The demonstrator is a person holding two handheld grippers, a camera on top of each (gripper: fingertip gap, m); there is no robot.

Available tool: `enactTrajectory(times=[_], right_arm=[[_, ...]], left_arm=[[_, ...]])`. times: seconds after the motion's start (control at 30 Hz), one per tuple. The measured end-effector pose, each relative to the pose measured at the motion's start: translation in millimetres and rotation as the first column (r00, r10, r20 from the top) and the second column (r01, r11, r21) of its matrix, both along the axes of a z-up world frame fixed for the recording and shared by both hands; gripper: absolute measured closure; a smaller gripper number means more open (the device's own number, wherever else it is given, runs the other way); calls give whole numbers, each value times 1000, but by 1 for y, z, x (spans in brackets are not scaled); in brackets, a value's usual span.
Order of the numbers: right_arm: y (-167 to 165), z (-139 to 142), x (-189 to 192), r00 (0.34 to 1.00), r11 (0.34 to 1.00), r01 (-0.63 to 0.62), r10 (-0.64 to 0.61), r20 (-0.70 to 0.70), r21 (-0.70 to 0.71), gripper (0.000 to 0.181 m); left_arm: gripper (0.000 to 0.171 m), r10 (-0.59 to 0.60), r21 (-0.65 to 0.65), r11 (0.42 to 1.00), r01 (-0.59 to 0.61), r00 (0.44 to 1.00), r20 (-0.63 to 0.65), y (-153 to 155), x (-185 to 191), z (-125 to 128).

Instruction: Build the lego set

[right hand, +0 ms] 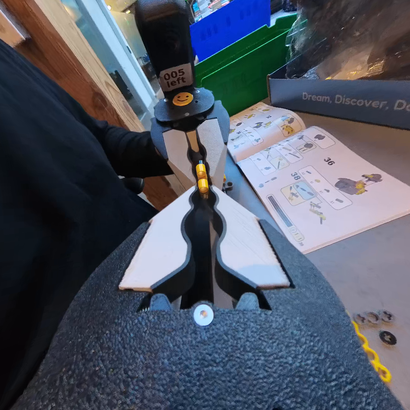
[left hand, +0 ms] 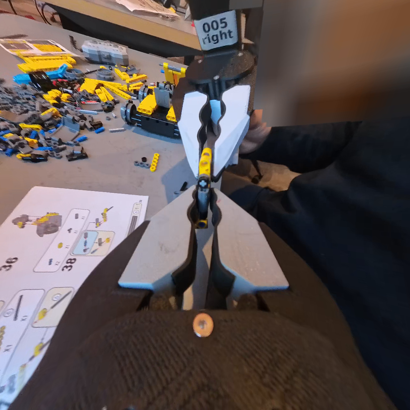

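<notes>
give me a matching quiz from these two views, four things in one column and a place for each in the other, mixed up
Things:
1. small yellow holed connector piece
2. open white instruction booklet
3. short yellow holed beam
4. green plastic bin

Places:
A. lying loose on the grey table beside small dark rings
B. behind the booklet
C. flat on the table, pages up
D. pinched between the right gripper fingertips, facing the left gripper

Pairs: 1-D, 2-C, 3-A, 4-B

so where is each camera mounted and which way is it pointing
Left wrist view: sits on the left gripper, facing the right gripper, brick pile and a dark sleeve.
Right wrist view: sits on the right gripper, facing the left gripper, green bin and sleeve.
Shared: the yellow-and-black piece pinched between both grippers' fingers, and the instruction booklet.
</notes>
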State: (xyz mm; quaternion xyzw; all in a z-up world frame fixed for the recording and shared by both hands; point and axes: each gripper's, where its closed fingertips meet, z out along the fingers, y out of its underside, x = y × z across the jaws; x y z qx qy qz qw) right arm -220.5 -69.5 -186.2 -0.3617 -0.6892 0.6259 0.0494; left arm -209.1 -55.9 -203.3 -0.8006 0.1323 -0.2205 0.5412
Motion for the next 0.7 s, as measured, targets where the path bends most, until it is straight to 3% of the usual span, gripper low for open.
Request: enactTrajectory(times=[0.13, 0.53, 0.7], right_arm=[[-2, -11, 0, 999, 1000, -8, 8, 48, -8, 176], [2, -14, 1, 998, 1000, -26, 27, 59, -8, 175], [7, -24, -3, 997, 998, -5, 0, 81, 63, 173]], left_arm=[[166, -14, -37, 999, 17, 996, 93, -4, 0, -9], [166, -11, -41, 999, 15, 995, 98, -3, 0, -10], [164, -16, -140, 990, 33, 993, 120, -4, -2, -21]])
